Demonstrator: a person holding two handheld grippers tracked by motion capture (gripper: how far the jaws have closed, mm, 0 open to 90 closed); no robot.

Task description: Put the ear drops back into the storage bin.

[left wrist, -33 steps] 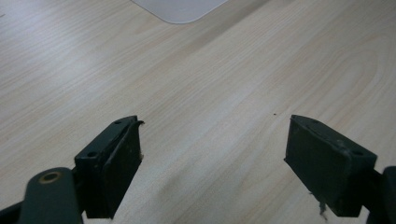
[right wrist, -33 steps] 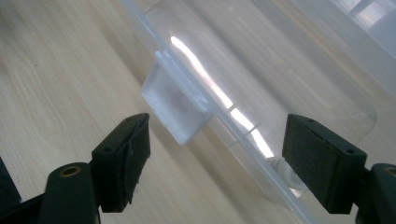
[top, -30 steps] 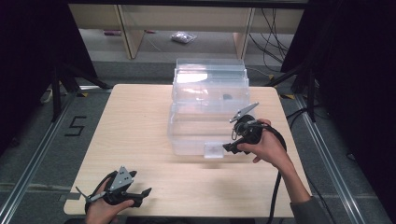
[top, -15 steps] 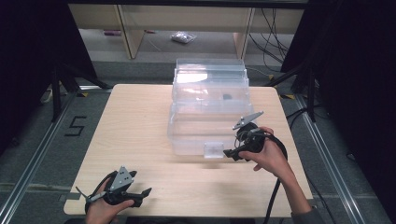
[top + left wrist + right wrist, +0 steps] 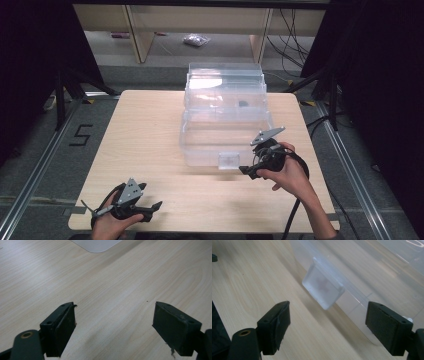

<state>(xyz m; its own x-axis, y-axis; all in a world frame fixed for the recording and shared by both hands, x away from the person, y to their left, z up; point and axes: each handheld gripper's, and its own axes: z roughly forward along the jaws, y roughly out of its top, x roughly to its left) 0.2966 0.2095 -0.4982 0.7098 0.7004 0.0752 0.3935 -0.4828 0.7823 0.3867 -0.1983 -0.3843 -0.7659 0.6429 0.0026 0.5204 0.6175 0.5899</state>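
Two handheld black two-jaw grippers over a light wooden table (image 5: 150,130), high view first. Clear plastic lidded storage box (image 5: 225,120) sits on the table's far-centre part, lid down, with a small frosted square latch tab (image 5: 230,160) on its near wall. Small dark item (image 5: 243,104) shows through the box's upper part, too small to tell what. Right gripper (image 5: 243,170) is held by the person's right hand (image 5: 290,172) just beside the box's near right corner, tips pointing left toward the latch tab, close to it but apart; grey three-cornered plate on top, black cable trailing down toward the table's near edge. Left gripper (image 5: 159,205) rests low at the near left edge in the left hand (image 5: 112,222), well apart from the box, tips pointing right.

Left gripper view: jaws stand wide apart, nothing between them, bare wood grain below. Pale rounded corner of the box shows at the top edge.

Right gripper view: jaws spread wide and have just been opening further, nothing gripped. Latch tab (image 5: 323,288) lies ahead between the two jaws' lines, past the pads, not touched. Clear box wall (image 5: 372,277) runs diagonally behind the tab, wood table to the left.
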